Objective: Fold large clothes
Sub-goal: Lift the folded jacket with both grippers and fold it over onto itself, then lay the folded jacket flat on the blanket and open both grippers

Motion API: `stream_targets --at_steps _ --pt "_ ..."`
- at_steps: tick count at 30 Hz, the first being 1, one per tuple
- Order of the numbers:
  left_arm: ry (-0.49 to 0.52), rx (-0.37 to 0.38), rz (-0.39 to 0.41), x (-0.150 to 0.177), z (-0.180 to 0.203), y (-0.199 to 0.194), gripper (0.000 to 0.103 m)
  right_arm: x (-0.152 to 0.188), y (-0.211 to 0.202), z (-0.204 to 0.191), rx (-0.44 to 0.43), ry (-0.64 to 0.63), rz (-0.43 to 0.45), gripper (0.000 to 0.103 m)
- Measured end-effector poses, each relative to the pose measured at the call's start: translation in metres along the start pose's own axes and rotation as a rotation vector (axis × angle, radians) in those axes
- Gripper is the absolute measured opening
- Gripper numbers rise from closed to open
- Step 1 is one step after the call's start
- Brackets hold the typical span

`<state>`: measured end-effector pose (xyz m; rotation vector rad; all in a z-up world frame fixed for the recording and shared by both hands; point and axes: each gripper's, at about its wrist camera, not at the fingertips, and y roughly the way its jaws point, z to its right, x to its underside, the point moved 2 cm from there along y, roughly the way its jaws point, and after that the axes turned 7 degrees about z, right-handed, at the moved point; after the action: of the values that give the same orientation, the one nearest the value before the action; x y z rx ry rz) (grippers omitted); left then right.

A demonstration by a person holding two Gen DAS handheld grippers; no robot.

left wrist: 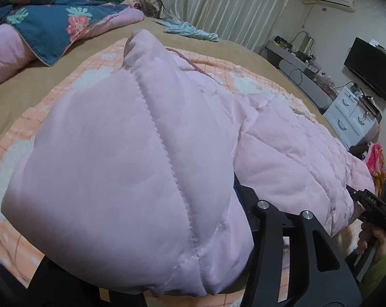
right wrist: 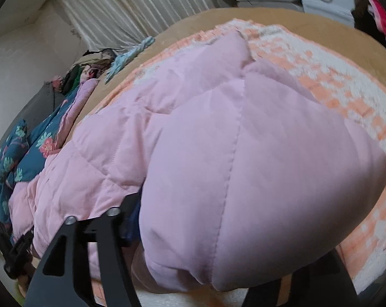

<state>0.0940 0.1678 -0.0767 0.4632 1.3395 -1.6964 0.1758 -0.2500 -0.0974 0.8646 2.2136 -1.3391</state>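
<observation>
Puffy pink quilted coat point(left wrist: 131, 153) fills both views, lying on the orange checked blanket point(left wrist: 21, 125); left gripper point(left wrist: 152, 276) and right gripper point(right wrist: 193, 281) straddle its hem, grip unclear, likely mid-fold; next, smooth the fold flat

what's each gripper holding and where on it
Pink padded jacket bulges between both grippers' fingers, left gripper and right gripper, at its near edge. Whether the pads press it cannot be told.
</observation>
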Motion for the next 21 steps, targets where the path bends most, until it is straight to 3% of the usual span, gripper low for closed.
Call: stream_targets --at_steps 5,10,15,21 --pt "-0.027 0.000 -0.020 0.004 -0.010 -0.006 0.061 0.000 -0.002 0.009 0.019 0.045 -0.018 0.087" --pt "-0.021 -0.030 -0.040 0.007 -0.014 -0.019 0.084 0.004 -0.017 0.012 0.057 0.047 -0.014 0.094" --pt "-0.003 -0.062 -0.050 0.009 -0.012 -0.040 0.093 0.010 -0.044 0.007 0.088 0.005 0.015 0.098" --pt "0.007 -0.068 -0.038 0.006 -0.005 -0.063 0.094 0.014 -0.084 -0.013 0.118 -0.121 0.100 0.099"
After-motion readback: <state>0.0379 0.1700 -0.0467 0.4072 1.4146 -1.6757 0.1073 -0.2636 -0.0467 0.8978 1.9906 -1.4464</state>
